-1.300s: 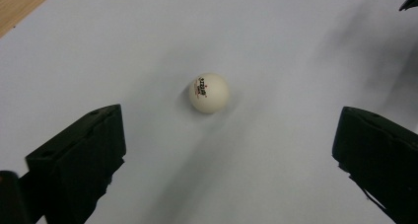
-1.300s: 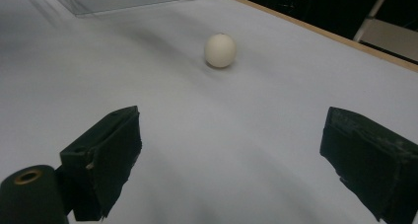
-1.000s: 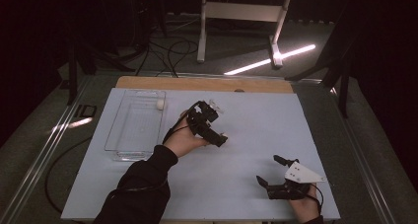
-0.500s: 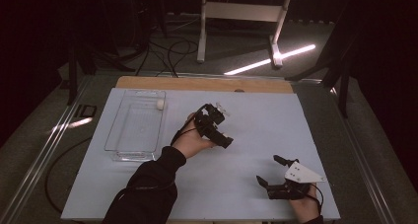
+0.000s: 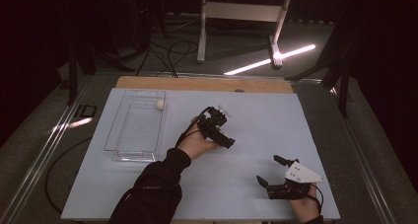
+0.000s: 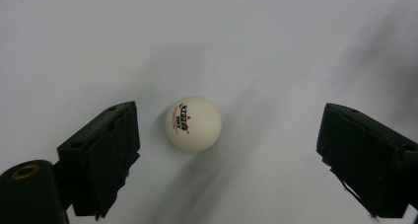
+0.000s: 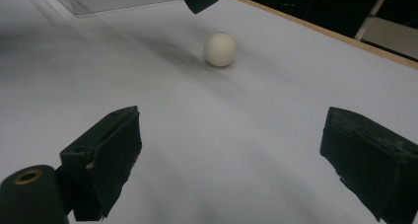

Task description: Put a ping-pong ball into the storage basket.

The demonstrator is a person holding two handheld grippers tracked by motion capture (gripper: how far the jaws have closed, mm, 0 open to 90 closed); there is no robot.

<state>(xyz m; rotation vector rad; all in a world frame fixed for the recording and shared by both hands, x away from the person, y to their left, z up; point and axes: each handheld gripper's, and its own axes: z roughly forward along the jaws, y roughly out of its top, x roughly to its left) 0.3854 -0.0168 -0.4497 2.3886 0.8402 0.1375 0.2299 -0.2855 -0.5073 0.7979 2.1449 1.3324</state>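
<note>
**Ball between open jaws, dark room**

White table (image 5: 246, 184), centre frame; wooden edge behind, dark floor w/ light strip. L gripper (image 6: 226, 150) jaws wide but closing, ball (image 6: 193, 124) between, untouched. R gripper (image 5: 273, 172) lower right, open, empty.

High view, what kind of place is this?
Probably a lab or studio set up for recording: a white table under bright light in a dark room, cables on the floor, and a metal stand behind.
</note>
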